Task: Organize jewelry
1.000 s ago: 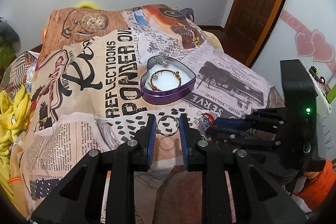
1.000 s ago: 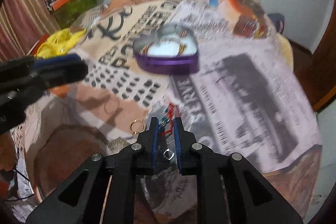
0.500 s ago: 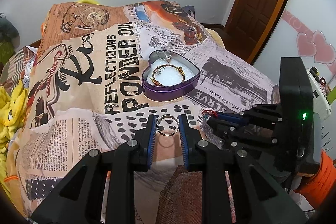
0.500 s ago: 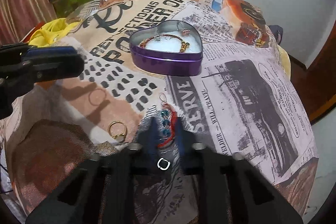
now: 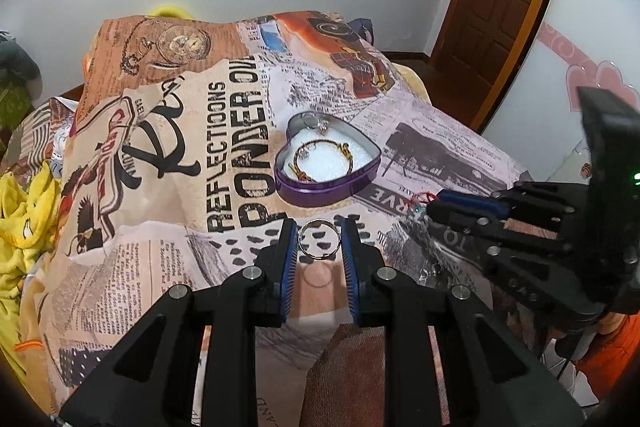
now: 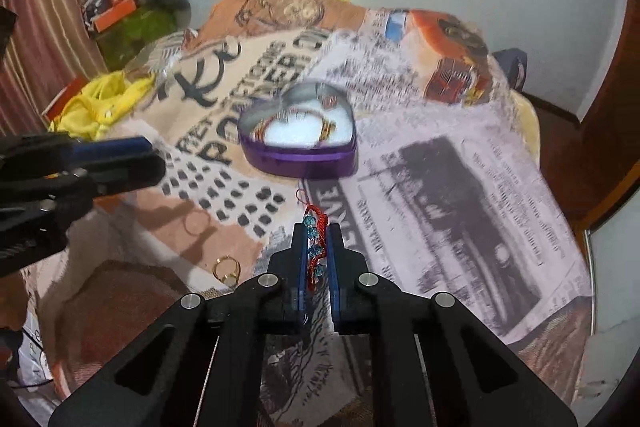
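My left gripper point(image 5: 319, 239) is shut on a silver ring point(image 5: 320, 239) and holds it above the printed cloth, just short of the purple heart-shaped tin point(image 5: 362, 175). The tin holds a gold bracelet point(image 5: 322, 158) and small earrings on white padding. My right gripper point(image 6: 316, 241) is shut on a red cord bracelet with blue beads point(image 6: 314, 247), near the tin point(image 6: 304, 163). It shows at the right in the left wrist view point(image 5: 440, 205). A gold ring point(image 6: 226, 269) lies on the cloth to its left.
The newspaper-print cloth point(image 5: 168, 155) covers a bed. Yellow fabric point(image 5: 20, 203) is bunched at the left edge. A wooden door point(image 5: 504, 7) stands at the far right. Clutter point(image 6: 136, 11) lies beyond the bed's left corner.
My left gripper has lifted the silver ring off the cloth and moved slightly toward the tin. My right gripper has closed on the red bracelet and raised it; a small ring has left its view.
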Demonstrator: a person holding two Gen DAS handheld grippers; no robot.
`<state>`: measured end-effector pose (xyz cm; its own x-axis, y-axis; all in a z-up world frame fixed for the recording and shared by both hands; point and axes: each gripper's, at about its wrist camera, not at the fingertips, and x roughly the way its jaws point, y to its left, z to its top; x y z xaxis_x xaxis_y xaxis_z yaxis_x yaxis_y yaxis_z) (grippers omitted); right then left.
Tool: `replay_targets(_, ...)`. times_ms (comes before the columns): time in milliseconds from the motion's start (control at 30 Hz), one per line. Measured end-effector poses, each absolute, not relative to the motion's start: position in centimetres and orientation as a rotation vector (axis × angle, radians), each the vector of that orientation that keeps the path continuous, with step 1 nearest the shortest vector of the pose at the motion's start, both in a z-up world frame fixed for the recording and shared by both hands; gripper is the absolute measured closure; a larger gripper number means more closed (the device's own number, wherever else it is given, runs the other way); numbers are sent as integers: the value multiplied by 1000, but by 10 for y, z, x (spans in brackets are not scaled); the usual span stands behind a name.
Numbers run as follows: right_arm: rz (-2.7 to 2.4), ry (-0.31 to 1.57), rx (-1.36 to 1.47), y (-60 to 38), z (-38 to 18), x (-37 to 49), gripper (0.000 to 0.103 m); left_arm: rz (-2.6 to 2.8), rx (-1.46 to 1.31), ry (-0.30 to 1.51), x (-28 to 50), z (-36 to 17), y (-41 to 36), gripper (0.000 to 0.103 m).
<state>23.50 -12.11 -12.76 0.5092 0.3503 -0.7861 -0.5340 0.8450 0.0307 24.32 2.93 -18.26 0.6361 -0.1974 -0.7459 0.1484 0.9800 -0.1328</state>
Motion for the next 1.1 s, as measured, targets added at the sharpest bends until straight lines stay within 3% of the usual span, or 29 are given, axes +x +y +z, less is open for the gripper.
replay_targets(567, 538, 752, -162, -125, -81, 248, 95, -188, -38, 796, 270, -158, 29, 82)
replay_targets(1100, 574, 748, -130, -110, -84, 286, 95, -201, -18, 844, 314, -183, 23, 82)
